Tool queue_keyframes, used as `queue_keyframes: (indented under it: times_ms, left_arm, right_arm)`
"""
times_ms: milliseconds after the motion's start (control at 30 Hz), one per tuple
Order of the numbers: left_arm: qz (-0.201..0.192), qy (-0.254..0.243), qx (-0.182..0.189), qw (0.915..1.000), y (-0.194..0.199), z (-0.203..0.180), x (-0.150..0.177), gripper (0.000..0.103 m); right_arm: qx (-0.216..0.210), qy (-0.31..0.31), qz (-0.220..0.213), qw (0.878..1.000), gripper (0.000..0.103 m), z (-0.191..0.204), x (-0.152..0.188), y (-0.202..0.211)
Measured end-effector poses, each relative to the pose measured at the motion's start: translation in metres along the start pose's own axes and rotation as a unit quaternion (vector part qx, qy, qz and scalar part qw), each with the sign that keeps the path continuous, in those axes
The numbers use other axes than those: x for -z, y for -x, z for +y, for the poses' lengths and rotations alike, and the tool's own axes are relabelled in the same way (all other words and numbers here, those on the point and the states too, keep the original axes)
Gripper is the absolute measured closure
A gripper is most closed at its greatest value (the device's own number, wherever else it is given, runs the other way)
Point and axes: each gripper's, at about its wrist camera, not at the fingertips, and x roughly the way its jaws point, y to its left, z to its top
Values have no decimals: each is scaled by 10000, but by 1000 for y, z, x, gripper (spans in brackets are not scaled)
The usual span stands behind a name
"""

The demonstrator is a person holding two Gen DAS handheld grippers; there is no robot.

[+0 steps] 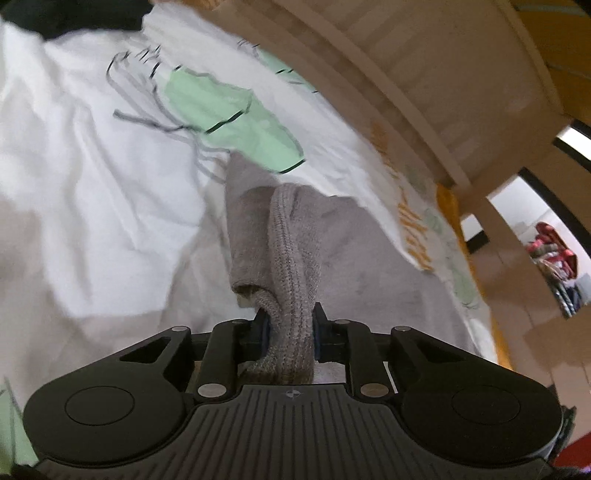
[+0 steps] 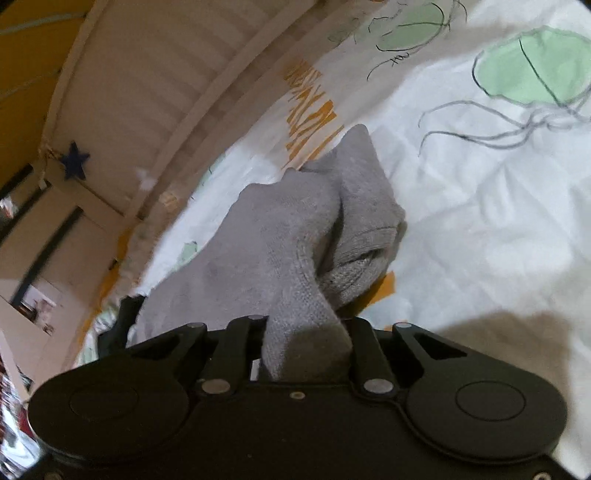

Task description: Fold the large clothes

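Note:
A grey knitted garment (image 1: 273, 236) hangs above a white bedsheet (image 1: 92, 166) printed with green jellyfish. My left gripper (image 1: 290, 330) is shut on its ribbed edge, which runs between the jaws. In the right wrist view my right gripper (image 2: 304, 334) is shut on another part of the same grey garment (image 2: 295, 229), which bunches up ahead of the fingers with a folded cuff to the right. The fingertips of both grippers are hidden by the cloth.
A beige bed rail (image 1: 406, 74) curves along the far side of the sheet, also in the right wrist view (image 2: 155, 92). A dark cloth (image 1: 74, 14) lies at the sheet's far corner. A blue star (image 2: 75, 159) hangs on the rail. Colourful clothes (image 1: 554, 251) sit beyond the bed.

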Motion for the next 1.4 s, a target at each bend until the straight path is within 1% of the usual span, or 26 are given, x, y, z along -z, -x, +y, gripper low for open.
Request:
queue_keyframes:
  times_ms: [67,133,200,267,400,433,500,533,567,600,633,667,700,767,800,833,867,900,967,1000,1100,1167,1233,1333,1367,1400]
  left_arm:
    - [-48,-2,167,9998,14,-6,-2,90]
    - [-42,7,269,9996,29,-11,-4,90]
    - [-1,-10,332,9994,45,-13,-4,91]
    - [126,-63,385,9992,57,-14,-2,91]
    - [454,-100,505,9976,86,-14,13,91]
    - [585,-138,473,9971,93,-13,19,91]
    - [847,-250,280,9957,96,-12,28,90]
    - [1007,-372,96,9942,95,-11,34,89]
    - [1102,-554,-228,9921,93,-10,39,89]
    - [1077,-719,-633,9896,92,-9,43,88]
    - [1024,-774,-913,9875,92,-6,45,87]
    - [977,-708,-1070,9869,91,-4,44,82]
    - [877,-648,-1125,9876,92,-5,42,81]
    - [443,-842,-1288,9871,100,-15,39,79]
    - [255,-1039,-1346,9851,103,-24,37,78]
    - [106,-1216,-1363,9831,105,-33,35,73]
    - [-19,-1382,-1321,9815,107,-43,34,64]
    - [-121,-1543,-1240,9801,107,-53,33,60]
    - [-229,-1840,-1083,9767,102,-72,34,42]
    - [-241,-1991,-1009,9745,97,-80,35,40]
    - [-190,-2240,-859,9706,76,-97,41,38]
    - [-145,-2350,-895,9677,56,-102,43,38]
    - [-212,-2434,-1075,9637,44,-103,45,38]
    - [-205,-2279,-1305,9647,25,-95,42,38]
    - [-165,-2260,-1426,9635,18,-90,41,38]
    - [-66,-2306,-1618,9595,11,-85,39,38]
  right_arm:
    - [-42,-6,-119,9999,83,8,-3,11]
    - [-64,-6,-174,9998,84,17,-5,24]
    - [-42,15,-103,9999,84,24,-4,37]
    - [-12,100,-64,9999,84,31,0,49]
    - [-34,21,53,10000,84,30,12,85]
    - [-28,22,144,9999,84,30,17,96]
    - [66,68,404,9991,83,30,27,111]
    - [155,97,615,9979,83,28,33,117]
    - [247,123,816,9963,81,26,38,118]
    - [493,182,1120,9923,73,22,44,117]
    - [774,257,1247,9888,64,19,50,116]
    - [1095,385,1255,9853,61,15,55,116]
    - [1264,426,1224,9835,59,13,56,117]
    - [1295,269,1079,9853,54,12,53,121]
    - [1310,306,937,9865,44,16,51,124]
    - [1340,441,788,9869,36,23,49,127]
    - [1401,661,662,9857,35,32,46,128]
    - [1445,855,566,9842,35,38,45,129]
    - [1493,1175,373,9811,32,49,42,132]
    - [1464,1257,302,9807,29,52,41,132]
    - [1384,1316,225,9813,28,54,42,128]
    - [1338,1304,214,9822,28,55,45,127]
    - [1317,1359,200,9817,28,56,47,125]
    - [1370,1451,202,9797,28,58,53,124]
    - [1374,1449,227,9796,28,56,54,123]
    - [1388,1453,241,9793,28,55,55,123]
